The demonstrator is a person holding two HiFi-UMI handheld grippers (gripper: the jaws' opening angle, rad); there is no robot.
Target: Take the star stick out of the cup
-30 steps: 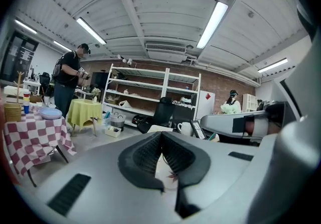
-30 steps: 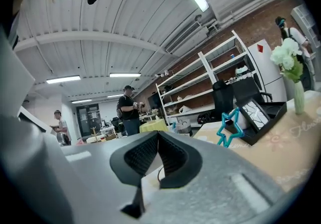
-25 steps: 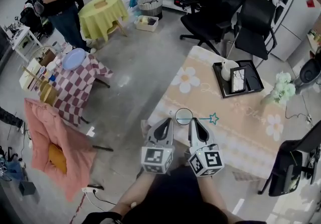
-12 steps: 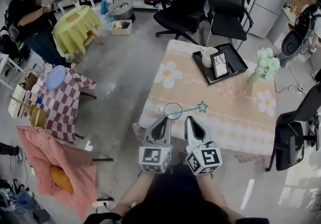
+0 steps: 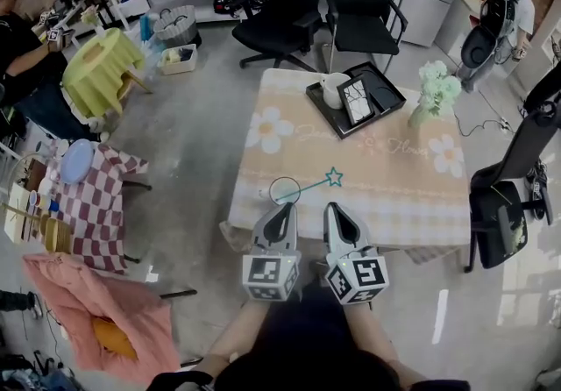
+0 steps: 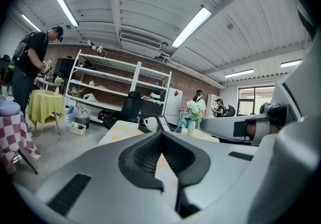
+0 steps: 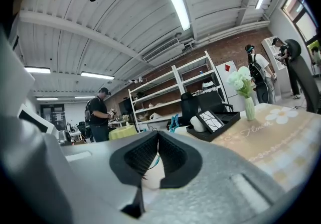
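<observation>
Head view: the left gripper [image 5: 286,210] has its fingers clenched on nothing, at the near edge of the surface [image 5: 412,196]. The cup [image 5: 284,191] stands just past them, close to that edge. The star stick [image 5: 334,177] leans out of it to the right. The right gripper [image 5: 334,209] is clenched empty too. Bare surface lies open past the star; the tray [image 5: 386,93] is well apart.

Grey left hand-held gripper [image 5: 287,209] and right hand-held gripper [image 5: 334,208]: black ribbed pads [image 6: 145,155] (black-and-white marker cubes [image 5: 271,279] behind).

1 cup [image 5: 285,190], 1 star stick [image 5: 311,187], 2 tongs [image 5: 286,209] [image 5: 334,209], 1 tray [image 5: 331,124]
</observation>
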